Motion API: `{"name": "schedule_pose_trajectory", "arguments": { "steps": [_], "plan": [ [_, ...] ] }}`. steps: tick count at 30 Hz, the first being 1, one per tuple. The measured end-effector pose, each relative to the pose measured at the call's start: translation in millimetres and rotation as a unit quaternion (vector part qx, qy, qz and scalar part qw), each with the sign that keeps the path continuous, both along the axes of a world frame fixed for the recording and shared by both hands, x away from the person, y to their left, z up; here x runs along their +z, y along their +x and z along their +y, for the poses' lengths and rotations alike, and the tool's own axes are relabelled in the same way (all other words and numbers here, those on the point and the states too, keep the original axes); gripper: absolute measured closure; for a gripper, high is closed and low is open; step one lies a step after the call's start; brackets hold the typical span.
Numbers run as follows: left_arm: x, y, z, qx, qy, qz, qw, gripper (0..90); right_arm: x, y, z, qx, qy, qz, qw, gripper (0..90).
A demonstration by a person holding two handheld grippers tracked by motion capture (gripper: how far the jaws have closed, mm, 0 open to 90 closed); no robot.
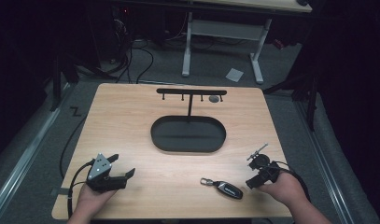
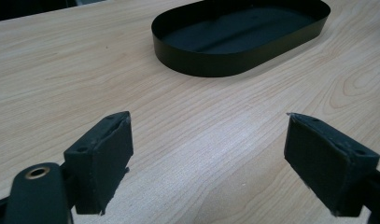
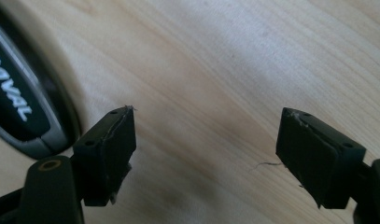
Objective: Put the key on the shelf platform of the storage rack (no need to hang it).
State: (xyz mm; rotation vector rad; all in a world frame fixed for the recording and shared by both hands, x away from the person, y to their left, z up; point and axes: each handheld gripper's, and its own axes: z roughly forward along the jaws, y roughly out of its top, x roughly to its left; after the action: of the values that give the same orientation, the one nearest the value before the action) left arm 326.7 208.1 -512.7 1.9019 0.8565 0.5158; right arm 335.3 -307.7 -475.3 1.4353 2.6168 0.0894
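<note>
Resting at the near left of the wooden surface point(image 1: 131, 121), held in a hand point(image 1: 87, 198): left tongs point(image 1: 123, 173), spread wide with nothing between, aimed at the black oval tray point(image 2: 234, 65). Standing mid-surface, that tray point(image 1: 187, 134), with a T-shaped hook rack point(image 1: 191, 92) rising at its far edge. Lying near the front edge, right of centre: a black key fob point(image 1: 228, 189) with a metal clip. Just right of the fob, in the other hand point(image 1: 285, 186): right tongs point(image 3: 206, 154), spread, empty, low over bare wood, the fob point(image 3: 19, 102) just beside the left pad.
</note>
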Motion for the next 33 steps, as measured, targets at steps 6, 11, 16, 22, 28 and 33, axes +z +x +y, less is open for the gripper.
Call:
{"name": "schedule_pose_trajectory", "arguments": {
  "steps": [6, 11, 16, 22, 28, 33],
  "plan": [
    [0.0, 0.4, -0.3, 0.000, 0.000, -0.001, 1.0000, 16.2, 2.8, -1.4, 2.1, 0.024, -0.023, 0.021, 0.9992, 17.5],
    [0.0, 0.6, -0.7, -0.003, 0.002, -0.001, 1.0000, 16.2, 10.2, -9.0, 11.5, 0.056, -0.032, 0.032, 0.9974, 12.8],
    [0.0, 1.0, -2.1, -0.007, 0.006, 0.000, 1.0000, 16.2, 14.6, -14.1, 22.9, 0.070, -0.030, 0.037, 0.9964, 8.9],
    [0.0, 1.4, -3.0, -0.008, 0.006, 0.000, 0.9999, 16.2, 14.2, -17.9, 42.4, 0.086, -0.016, 0.039, 0.9955, 7.5],
    [0.4, 1.1, -2.1, -0.007, 0.005, -0.002, 1.0000, 16.2, 11.4, -19.1, 63.1, 0.113, -0.008, 0.035, 0.9930, 11.0],
    [0.7, 0.8, -1.7, -0.007, 0.004, -0.003, 1.0000, 16.2, 5.7, -19.4, 75.3, 0.127, -0.009, 0.037, 0.9912, 14.8]
  ]
}}
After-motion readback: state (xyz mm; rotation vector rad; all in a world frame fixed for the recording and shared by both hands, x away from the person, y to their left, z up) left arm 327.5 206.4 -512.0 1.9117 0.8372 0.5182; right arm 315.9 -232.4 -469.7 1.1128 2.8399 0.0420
